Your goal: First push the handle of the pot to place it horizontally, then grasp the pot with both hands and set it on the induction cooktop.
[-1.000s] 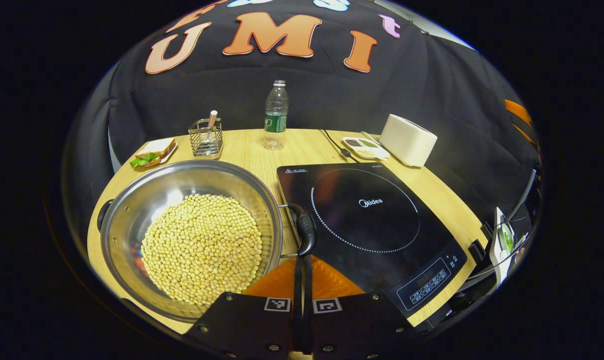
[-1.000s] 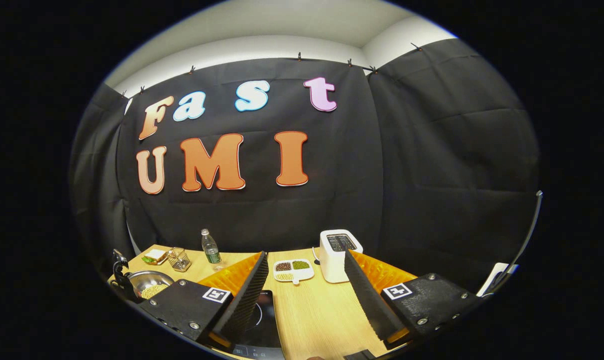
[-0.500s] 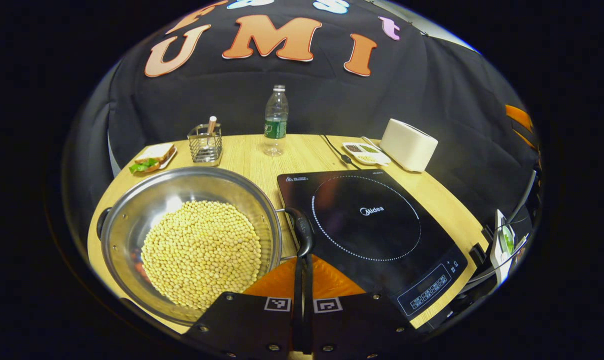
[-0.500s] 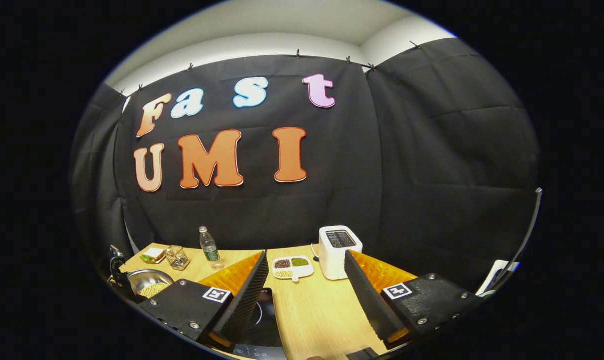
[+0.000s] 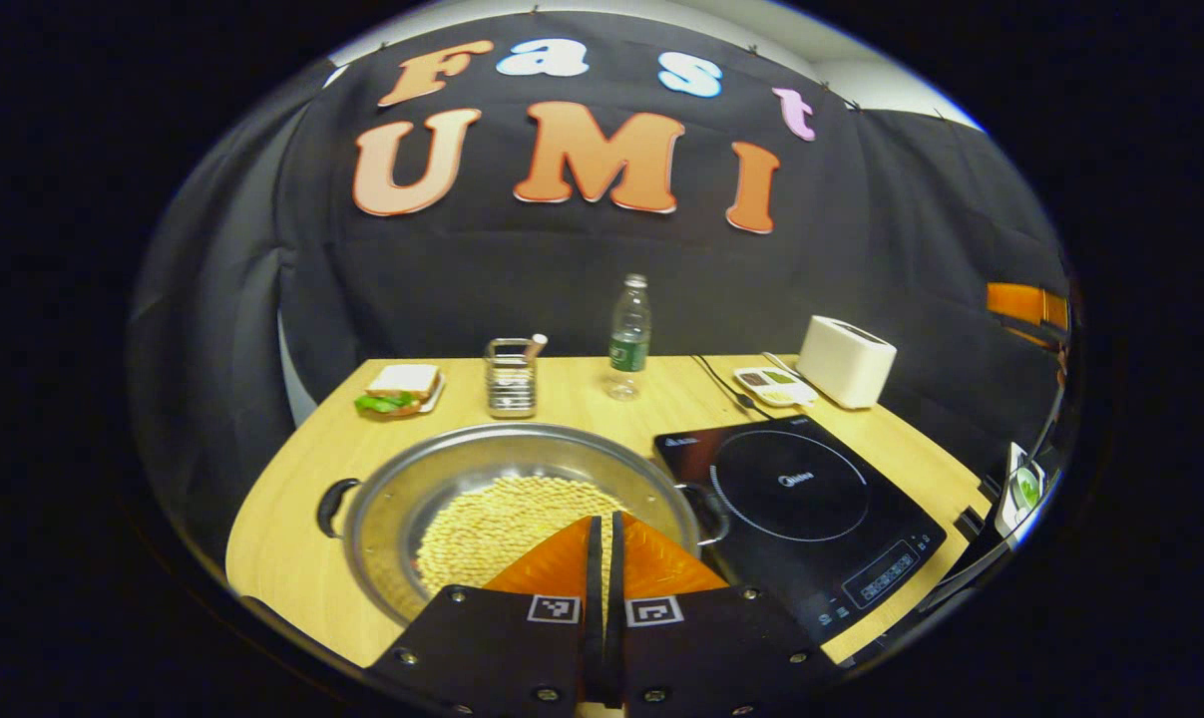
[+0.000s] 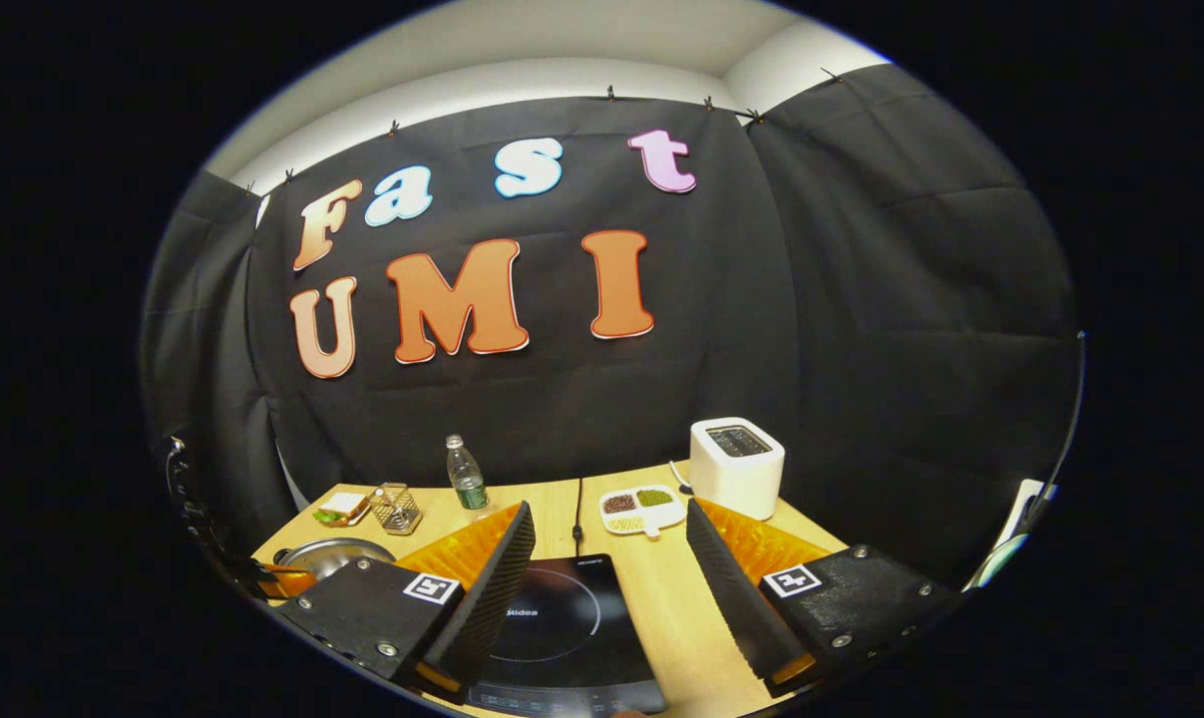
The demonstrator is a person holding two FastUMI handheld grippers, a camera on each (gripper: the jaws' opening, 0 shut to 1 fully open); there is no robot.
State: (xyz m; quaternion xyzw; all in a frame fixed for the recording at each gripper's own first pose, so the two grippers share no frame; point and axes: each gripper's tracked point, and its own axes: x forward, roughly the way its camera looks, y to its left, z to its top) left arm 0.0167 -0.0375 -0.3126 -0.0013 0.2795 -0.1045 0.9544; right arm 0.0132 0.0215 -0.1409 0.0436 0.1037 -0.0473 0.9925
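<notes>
The steel pot [image 5: 402,494] holds soybeans [image 5: 507,519] and stands on the wooden table [image 5: 292,519], left of the black induction cooktop [image 5: 811,499]. Its two black handles point left [image 5: 332,496] and right [image 5: 709,511], and the right one reaches the cooktop's edge. My left gripper [image 5: 602,521] is shut on nothing and hovers over the pot's near rim. My right gripper [image 6: 609,509] stands open above the cooktop [image 6: 562,623], with nothing between its fingers. The pot [image 6: 334,554] lies at its lower left.
Along the back of the table stand a sandwich plate [image 5: 399,387], a wire utensil holder [image 5: 511,377], a water bottle [image 5: 629,337], a divided dish of beans [image 5: 773,385] and a white toaster [image 5: 846,360]. A black cable [image 5: 721,384] runs to the cooktop.
My left gripper drew back from the pot's right handle and rose, so the pot looks smaller and farther. My right gripper shifted, bringing more of the cooktop between its fingers.
</notes>
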